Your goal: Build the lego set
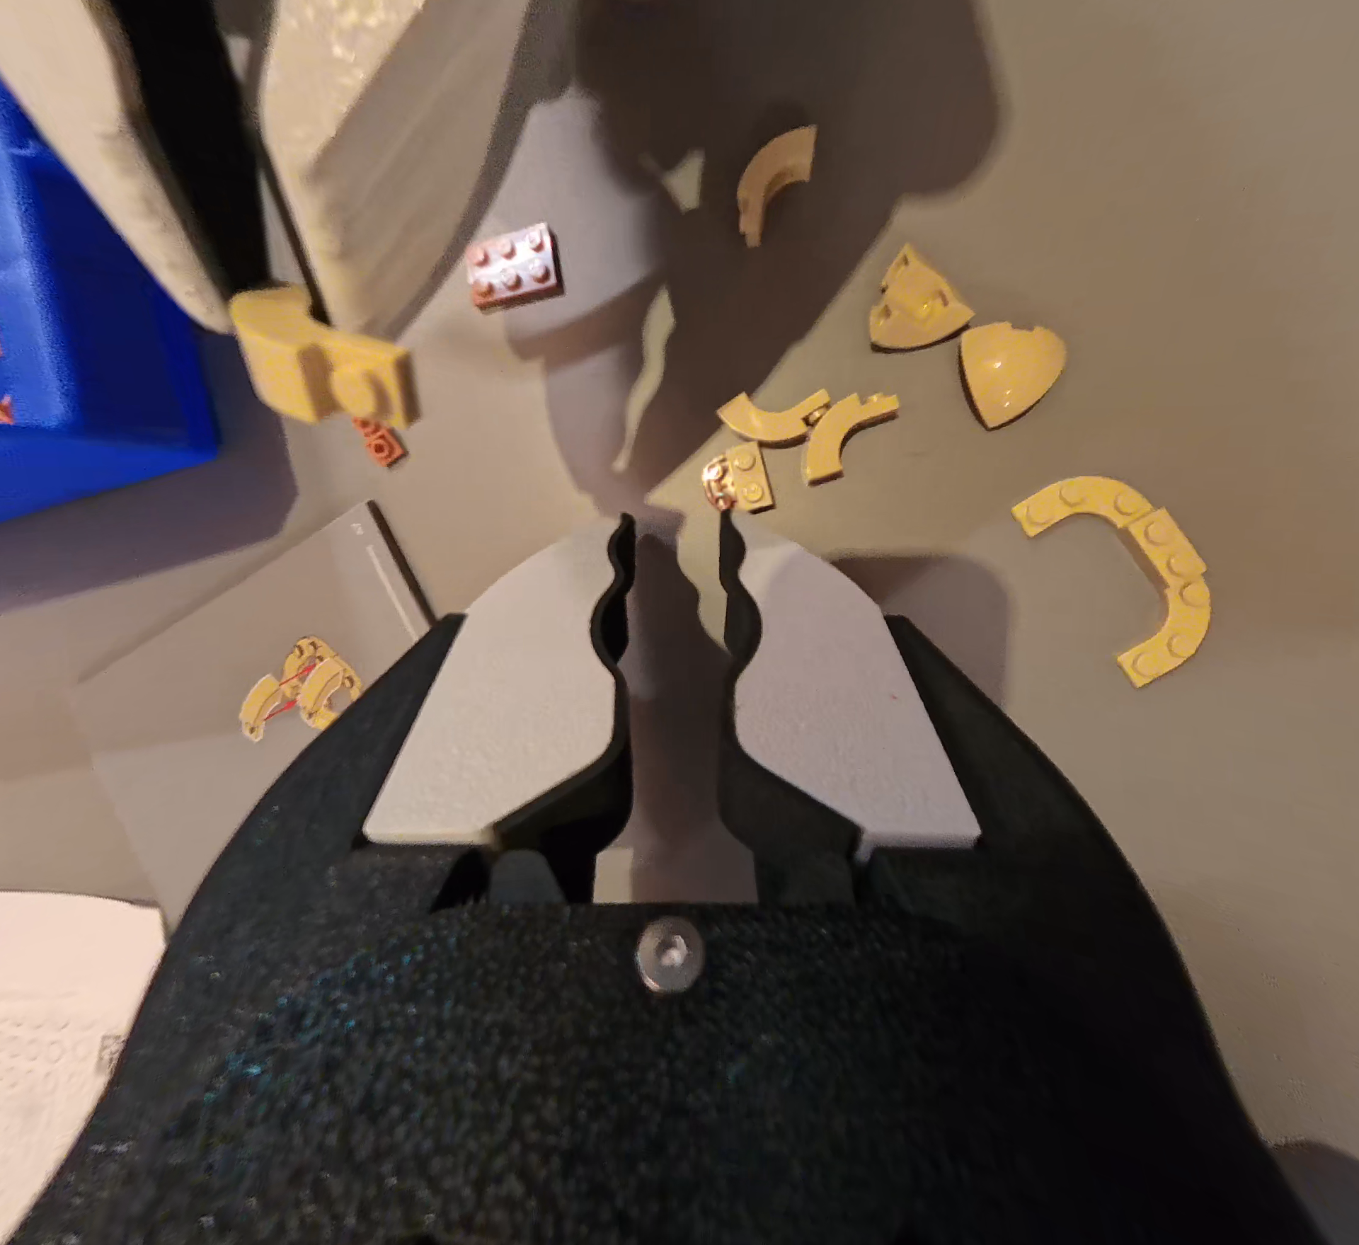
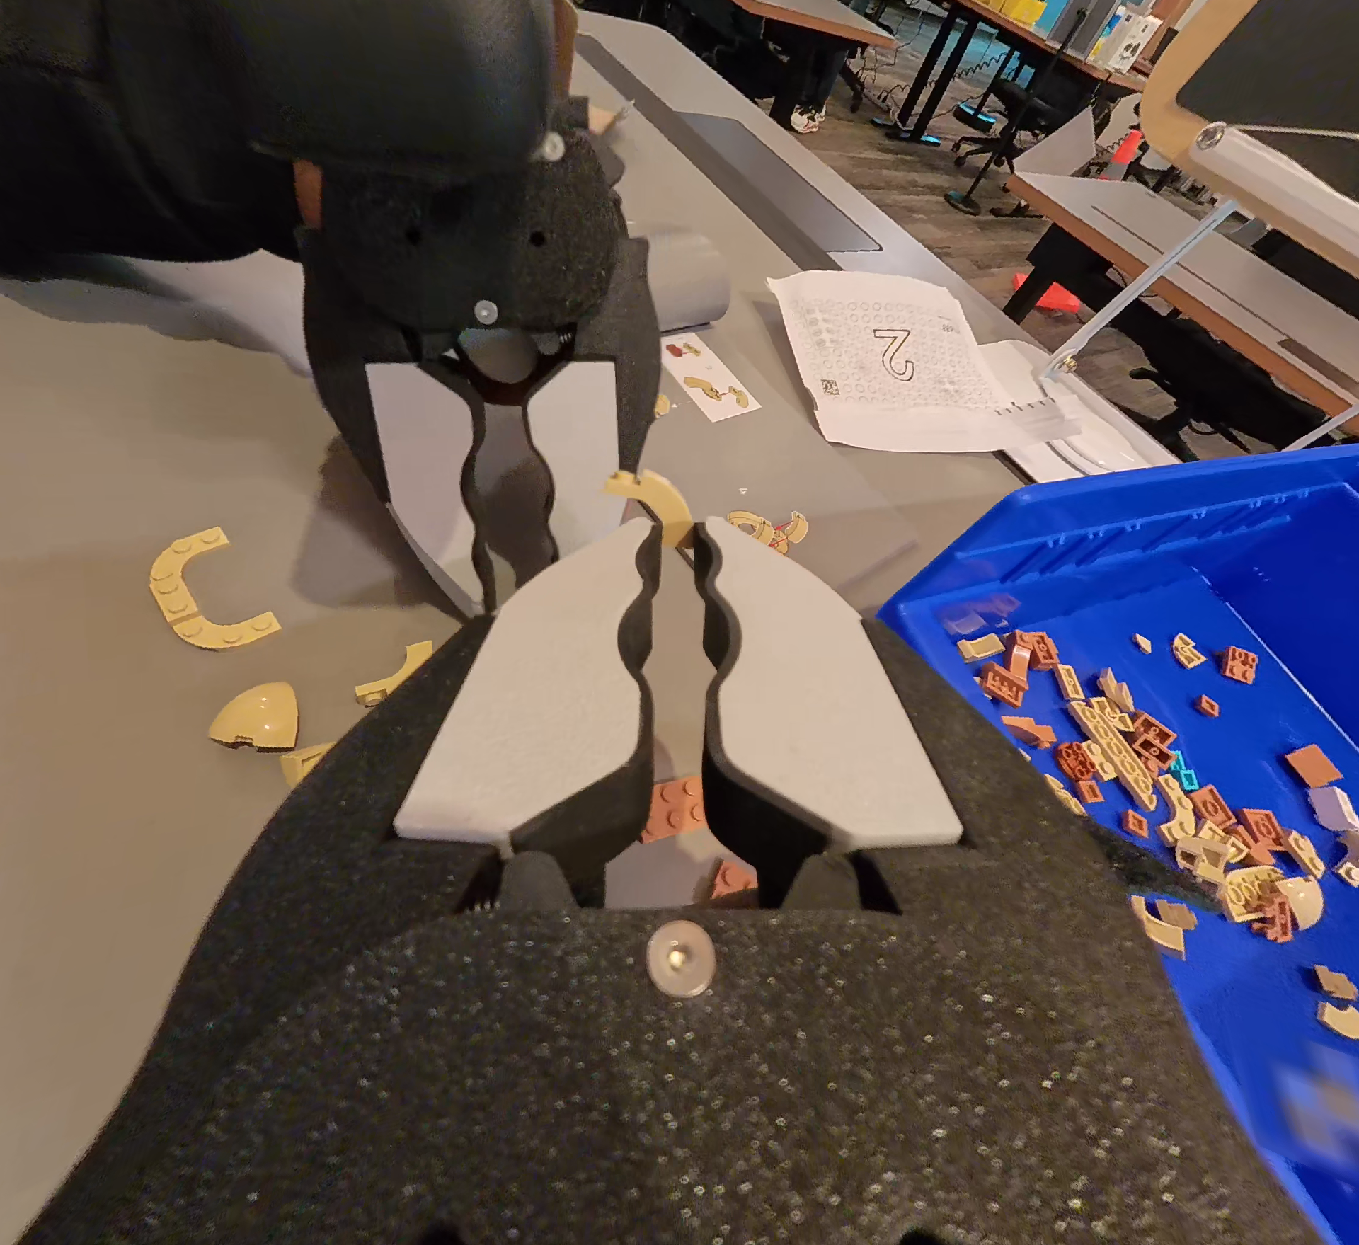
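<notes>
My right gripper [image 2: 673, 529] is shut on a tan curved arch piece [image 2: 654, 496] and holds it above the grey table. In the left wrist view the same piece [image 1: 323, 364] hangs at the left. My left gripper [image 1: 676, 529] is open and empty, tips pointing down at the table, close to a small tan plate [image 1: 746, 482]. It also shows in the right wrist view [image 2: 515, 577]. A tan U-shaped assembly [image 1: 1132, 570] [image 2: 191, 592], a tan dome quarter [image 1: 1011, 379] [image 2: 257, 717] and several tan arch pieces [image 1: 846, 434] lie loose on the table.
A blue bin [image 2: 1103, 548] with several tan and brown pieces stands at the right; it also shows in the left wrist view [image 1: 73, 327]. A brown plate [image 1: 518, 268] lies on the table. An instruction sheet [image 2: 706, 379] and a white paper bag [image 2: 882, 357] lie farther back. One gripper's finger ends stand about 9 cm off the other's. The tan dome quarter [image 1: 1011, 379] lies around 7 cm away from my left fingertips. The right camera catches it too, in the right wrist view [image 2: 258, 707].
</notes>
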Tool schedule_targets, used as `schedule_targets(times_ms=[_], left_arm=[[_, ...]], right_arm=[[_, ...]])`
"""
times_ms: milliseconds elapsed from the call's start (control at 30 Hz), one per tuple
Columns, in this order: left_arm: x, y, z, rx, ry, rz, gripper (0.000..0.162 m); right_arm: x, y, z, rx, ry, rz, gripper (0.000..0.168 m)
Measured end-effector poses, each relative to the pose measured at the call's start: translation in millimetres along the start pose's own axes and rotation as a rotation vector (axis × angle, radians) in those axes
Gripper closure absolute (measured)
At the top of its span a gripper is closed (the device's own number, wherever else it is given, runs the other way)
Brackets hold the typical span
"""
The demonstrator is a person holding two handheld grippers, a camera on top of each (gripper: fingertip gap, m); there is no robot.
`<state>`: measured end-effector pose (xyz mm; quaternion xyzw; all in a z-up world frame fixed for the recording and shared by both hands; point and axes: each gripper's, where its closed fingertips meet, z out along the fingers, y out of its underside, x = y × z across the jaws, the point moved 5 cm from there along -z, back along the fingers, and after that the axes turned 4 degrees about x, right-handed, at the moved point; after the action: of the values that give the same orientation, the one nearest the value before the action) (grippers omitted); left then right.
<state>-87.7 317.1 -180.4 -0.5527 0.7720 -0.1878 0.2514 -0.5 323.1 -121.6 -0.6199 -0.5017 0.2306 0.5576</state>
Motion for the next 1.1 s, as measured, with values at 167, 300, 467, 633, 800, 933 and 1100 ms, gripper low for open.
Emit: schedule_targets(times_ms=[167,300,467,633,800,933,1100], left_arm=[[8.6,-9.9,5.4,0.003,0.025,0.017,0.14],[10.2,-14.6,6.4,0.015,0.03,0.039,0.14],[9.4,-13.6,9.5,0.063,0.064,0.013,0.142],[9.5,-13.5,12.6,0.123,0.098,-0.035,0.148],[10.4,-12.2,5.8,0.206,0.084,-0.132,0.148],[12.8,-15.7,-13.1,0.32,0.008,-0.236,0.148],[20.2,-20.2,-33.1,0.409,-0.078,-0.318,0.149]], right_arm=[[-0.4,0.4,-0.2,0.0,-0.004,-0.001,0.16],[0.6,-0.7,-1.1,0.005,0.0,0.0,0.161],[0.0,-0.7,-0.9,0.003,-0.002,-0.002,0.161],[1.6,-0.1,-1.3,0.005,-0.002,0.008,0.161],[4.3,-0.3,-4.5,0.014,0.004,0.018,0.161],[1.5,-1.2,-6.1,0.028,0.007,0.005,0.161],[-14.7,-1.0,-2.0,0.031,-0.028,-0.049,0.16]])
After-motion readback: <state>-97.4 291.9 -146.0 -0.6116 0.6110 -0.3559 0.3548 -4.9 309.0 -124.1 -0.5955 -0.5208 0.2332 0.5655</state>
